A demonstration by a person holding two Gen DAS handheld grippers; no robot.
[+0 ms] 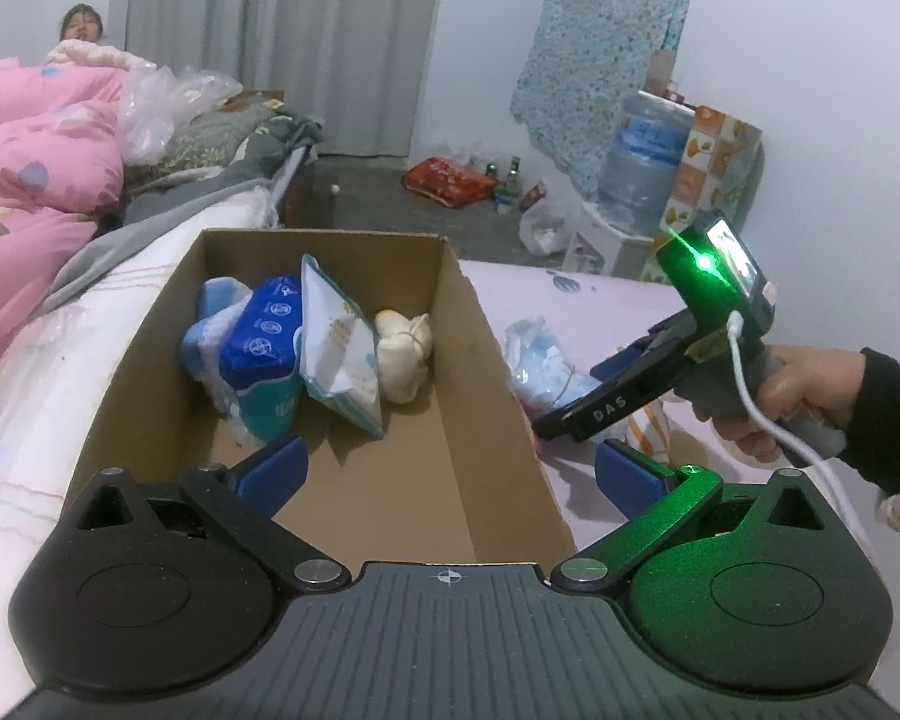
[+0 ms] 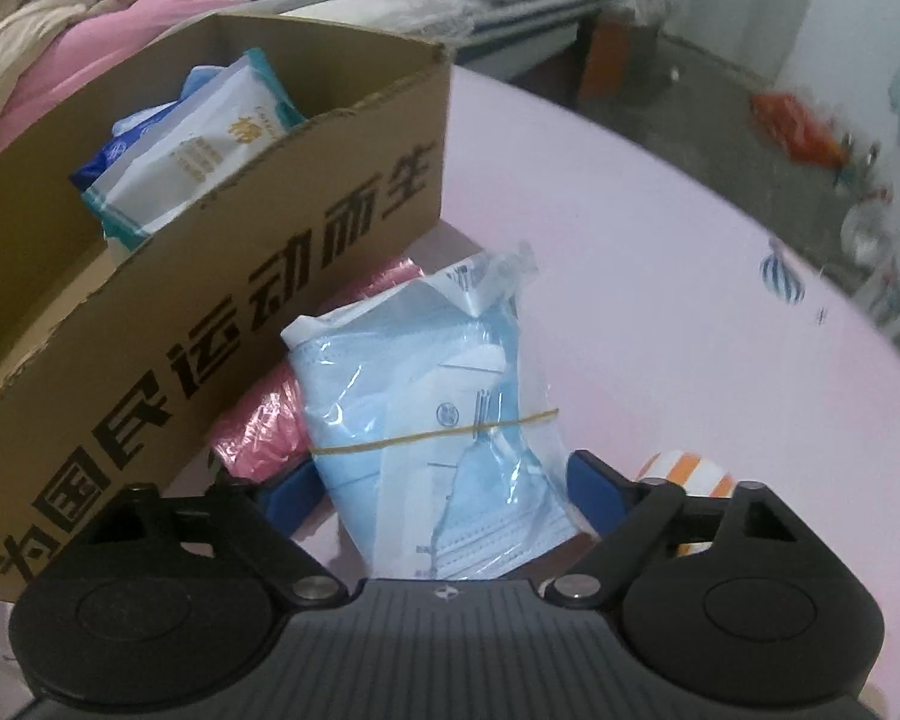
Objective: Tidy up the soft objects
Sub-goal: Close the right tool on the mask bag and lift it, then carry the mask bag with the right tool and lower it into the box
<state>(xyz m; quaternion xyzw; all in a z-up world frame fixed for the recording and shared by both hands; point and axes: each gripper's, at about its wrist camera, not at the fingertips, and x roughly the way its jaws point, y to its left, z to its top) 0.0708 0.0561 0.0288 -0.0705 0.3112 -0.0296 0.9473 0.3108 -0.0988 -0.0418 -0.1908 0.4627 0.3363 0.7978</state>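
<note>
An open cardboard box (image 1: 480, 324) stands on the pink bed sheet and holds a blue pack (image 1: 261, 354), a white pack (image 1: 339, 348) and a cream soft bundle (image 1: 403, 354). My left gripper (image 1: 450, 468) is open and empty above the box's near end. My right gripper (image 2: 444, 483) is open, its blue pads on either side of a clear bag of blue face masks (image 2: 438, 408) bound by a rubber band, lying beside the box wall (image 2: 222, 276). A pink plastic roll (image 2: 264, 420) lies under the bag. The right gripper also shows in the left wrist view (image 1: 576, 414) by the mask bag (image 1: 540, 360).
Pink quilts (image 1: 36, 180) and a person (image 1: 81, 24) are on a bed at the left. A water jug (image 1: 642, 156), a red bag (image 1: 447, 180) and bottles stand on the floor beyond. An orange-striped item (image 2: 687, 471) lies by the right gripper.
</note>
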